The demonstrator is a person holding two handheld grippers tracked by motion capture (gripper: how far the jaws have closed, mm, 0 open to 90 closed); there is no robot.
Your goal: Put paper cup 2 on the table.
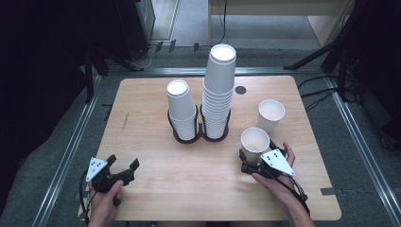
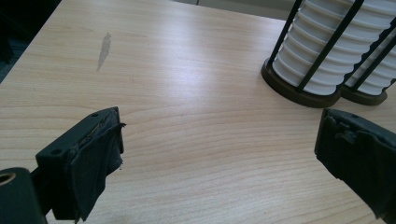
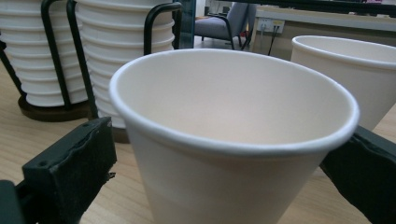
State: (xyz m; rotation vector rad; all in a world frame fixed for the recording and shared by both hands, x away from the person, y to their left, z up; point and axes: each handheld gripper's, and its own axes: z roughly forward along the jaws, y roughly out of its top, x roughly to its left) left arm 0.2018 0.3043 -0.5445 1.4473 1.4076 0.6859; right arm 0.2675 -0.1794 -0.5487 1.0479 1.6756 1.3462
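Right gripper [image 1: 255,158] jaws are spread around the paper cup [image 1: 255,143] (light, easily crushed); it is best pinched gently mid-wall.

A white paper cup [image 1: 255,141] stands upright and empty, mouth up, on the light wooden table, near its right front, just short of a second identical empty cup [image 1: 271,113] behind it.

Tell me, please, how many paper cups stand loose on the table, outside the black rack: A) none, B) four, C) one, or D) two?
D: one cup stands upright by the right gripper, a second cup behind it, both apart from the rack.
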